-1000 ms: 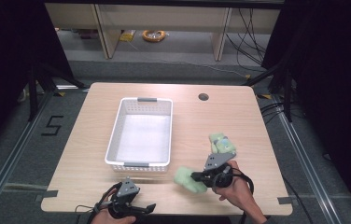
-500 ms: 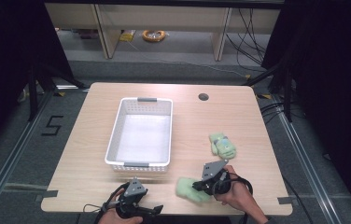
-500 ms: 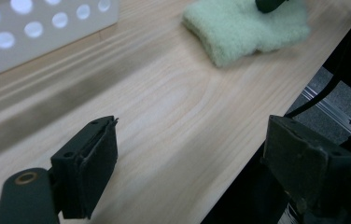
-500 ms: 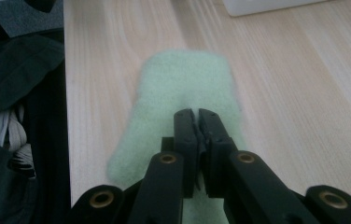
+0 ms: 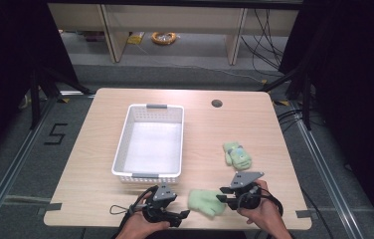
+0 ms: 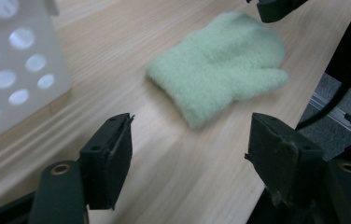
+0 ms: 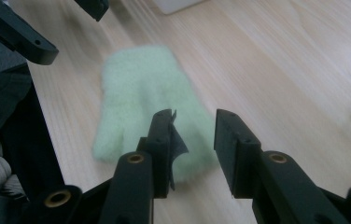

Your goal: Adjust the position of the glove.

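A plain pale green mitten (image 5: 206, 201) lies flat on the table near its front edge. My right gripper (image 5: 223, 198) is at the mitten's right end. Its jaws have just been opening and stand a little apart over the cuff (image 7: 194, 154) without pressing it. In the right gripper view the mitten (image 7: 141, 93) stretches away from my right gripper (image 7: 194, 128). My left gripper (image 5: 185, 214) points at the mitten from the left. Its jaws have just been closing a bit, still wide, with nothing between them (image 6: 190, 140). The mitten (image 6: 215, 65) lies just ahead. A second green mitten (image 5: 237, 154) with blue marks lies farther back right.
A white perforated basket (image 5: 120, 149) stands mid-table, just behind my left gripper, and its wall (image 6: 15, 70) fills the left of the left gripper view. The table's front edge (image 5: 175, 228) is close under both hands. A cable hole (image 5: 217, 103) sits at the back right.
The right gripper brought the plain mitten toward the front edge, laid it down and opened its jaws. The left gripper slid right toward the mitten and narrowed its jaws slightly.
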`<state>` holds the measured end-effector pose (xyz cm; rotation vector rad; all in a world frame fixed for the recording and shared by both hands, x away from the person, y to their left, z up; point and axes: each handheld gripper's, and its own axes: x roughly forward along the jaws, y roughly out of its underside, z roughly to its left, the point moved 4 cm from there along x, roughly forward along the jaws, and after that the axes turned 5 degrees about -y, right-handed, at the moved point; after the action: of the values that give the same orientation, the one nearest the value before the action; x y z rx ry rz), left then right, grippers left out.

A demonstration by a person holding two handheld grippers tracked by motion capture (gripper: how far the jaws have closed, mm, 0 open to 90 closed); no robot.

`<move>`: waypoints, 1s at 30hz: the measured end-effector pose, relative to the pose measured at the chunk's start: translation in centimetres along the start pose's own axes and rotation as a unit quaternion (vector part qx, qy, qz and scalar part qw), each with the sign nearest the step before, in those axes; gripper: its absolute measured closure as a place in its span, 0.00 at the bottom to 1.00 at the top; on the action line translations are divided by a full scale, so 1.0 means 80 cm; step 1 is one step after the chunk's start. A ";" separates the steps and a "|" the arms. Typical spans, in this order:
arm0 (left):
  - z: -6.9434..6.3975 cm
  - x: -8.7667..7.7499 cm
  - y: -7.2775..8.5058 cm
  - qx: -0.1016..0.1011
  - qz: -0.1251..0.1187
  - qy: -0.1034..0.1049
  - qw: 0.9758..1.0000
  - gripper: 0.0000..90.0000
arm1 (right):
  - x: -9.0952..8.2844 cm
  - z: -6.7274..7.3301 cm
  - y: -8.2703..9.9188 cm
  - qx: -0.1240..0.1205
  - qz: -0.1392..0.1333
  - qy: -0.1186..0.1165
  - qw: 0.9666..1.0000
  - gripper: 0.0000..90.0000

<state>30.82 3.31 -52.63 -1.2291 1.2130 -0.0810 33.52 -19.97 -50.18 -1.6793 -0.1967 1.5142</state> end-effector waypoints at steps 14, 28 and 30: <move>-0.017 0.034 -0.009 0.066 0.031 -0.007 0.997 0.73 | 0.018 0.016 0.026 0.031 0.028 -0.007 0.999 0.93; -0.028 0.029 -0.010 0.078 0.022 0.000 0.997 0.95 | 0.000 -0.003 0.008 -0.021 0.029 0.009 0.999 1.00; -0.023 0.030 -0.010 0.086 0.025 -0.009 0.996 0.95 | 0.003 -0.003 0.012 -0.007 0.034 0.000 0.999 0.99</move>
<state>30.95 0.27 -53.32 -1.0461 1.1951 -0.1346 33.45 -20.54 -50.99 -1.7116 -0.1512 1.5674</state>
